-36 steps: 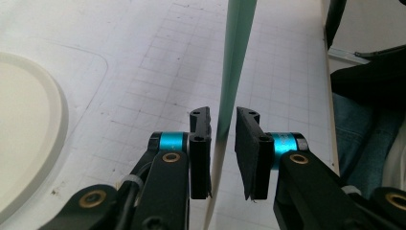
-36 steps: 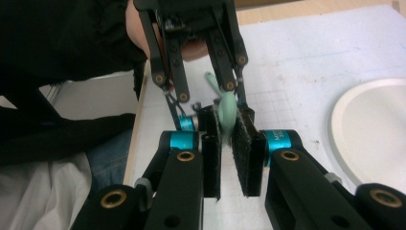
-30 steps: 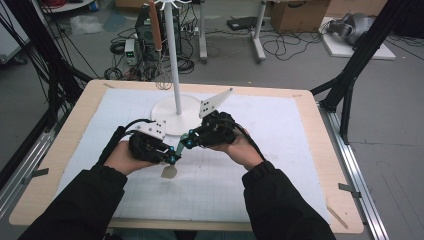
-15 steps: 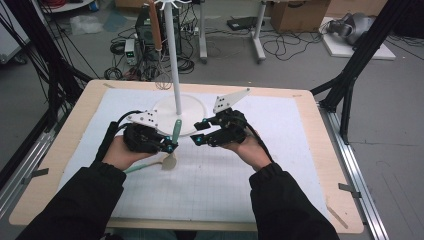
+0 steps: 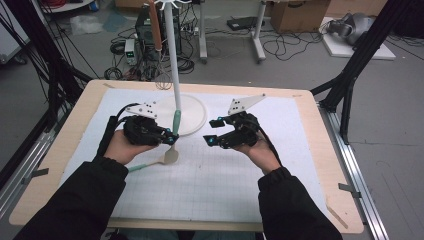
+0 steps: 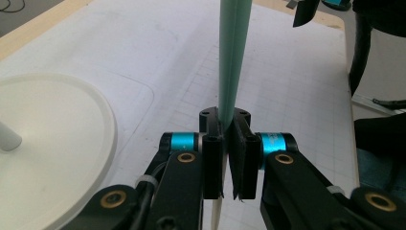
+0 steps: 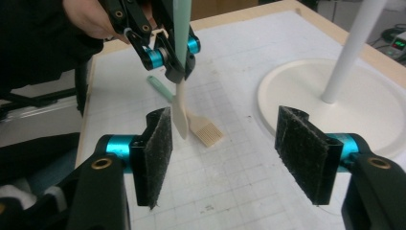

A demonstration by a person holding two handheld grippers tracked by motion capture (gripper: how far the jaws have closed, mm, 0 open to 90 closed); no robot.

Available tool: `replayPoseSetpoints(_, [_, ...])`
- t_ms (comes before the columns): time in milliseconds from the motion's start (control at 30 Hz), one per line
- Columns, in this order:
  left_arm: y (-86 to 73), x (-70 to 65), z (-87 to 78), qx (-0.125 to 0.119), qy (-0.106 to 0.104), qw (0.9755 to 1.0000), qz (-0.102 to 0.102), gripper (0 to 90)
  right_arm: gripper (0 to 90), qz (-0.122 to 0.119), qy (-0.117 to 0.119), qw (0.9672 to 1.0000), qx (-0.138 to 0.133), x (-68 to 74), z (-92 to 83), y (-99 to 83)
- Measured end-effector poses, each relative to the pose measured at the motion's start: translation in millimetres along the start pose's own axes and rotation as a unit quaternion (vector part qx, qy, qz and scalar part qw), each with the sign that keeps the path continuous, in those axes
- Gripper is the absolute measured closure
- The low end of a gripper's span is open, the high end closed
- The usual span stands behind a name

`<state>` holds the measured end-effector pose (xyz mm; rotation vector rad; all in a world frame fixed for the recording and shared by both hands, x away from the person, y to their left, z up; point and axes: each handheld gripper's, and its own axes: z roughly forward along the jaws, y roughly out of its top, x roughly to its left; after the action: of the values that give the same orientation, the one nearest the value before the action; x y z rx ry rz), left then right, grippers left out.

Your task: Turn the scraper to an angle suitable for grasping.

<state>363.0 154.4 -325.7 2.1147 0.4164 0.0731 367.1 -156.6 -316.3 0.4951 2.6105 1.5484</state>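
Left gripper (image 5: 170,137) pinches a green-handled spatula (image 7: 181,103) upright, just near of the stand's base (image 5: 197,112); right gripper (image 5: 214,138) has just been opening, nothing between its pads. Handover looks done; hanging it on the stand remains. A brush (image 7: 203,129) lies on the mat.

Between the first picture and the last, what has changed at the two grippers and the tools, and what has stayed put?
The right gripper has let go of the spatula: its jaws have just been opening, nothing is between them now, and it has drawn away to the right. The left gripper stays shut on the spatula's green handle, blade hanging down. The brush stays flat on the mat, and the white stand has not moved.
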Motion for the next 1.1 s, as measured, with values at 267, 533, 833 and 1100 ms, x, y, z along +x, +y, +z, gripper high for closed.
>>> replayPoseSetpoints(267, [2.4, 2.6, -3.1, -0.010, 0.006, 0.9999, -0.006, 84.3, 32.6, 0.010, -0.018, 0.9998, -0.006, -2.0, -11.3, -11.3])
replayPoseSetpoints(533, [3.4, 8.0, -6.1, -0.021, 0.010, 0.9996, -0.017, 84.3, 29.1, 0.018, -0.035, 0.9991, -0.012, -2.6, -19.3, -26.2])
replayPoseSetpoints(833, [16.7, 10.4, -12.8, -0.029, 0.014, 0.9994, -0.012, 84.3, 26.4, 0.029, -0.049, 0.9981, -0.022, -1.7, -28.1, -44.2])
replayPoseSetpoints(1100, [27.1, 12.3, -15.7, -0.030, 0.014, 0.9995, -0.006, 84.3, 25.3, 0.040, -0.069, 0.9965, -0.025, 0.0, -40.4, -63.1])
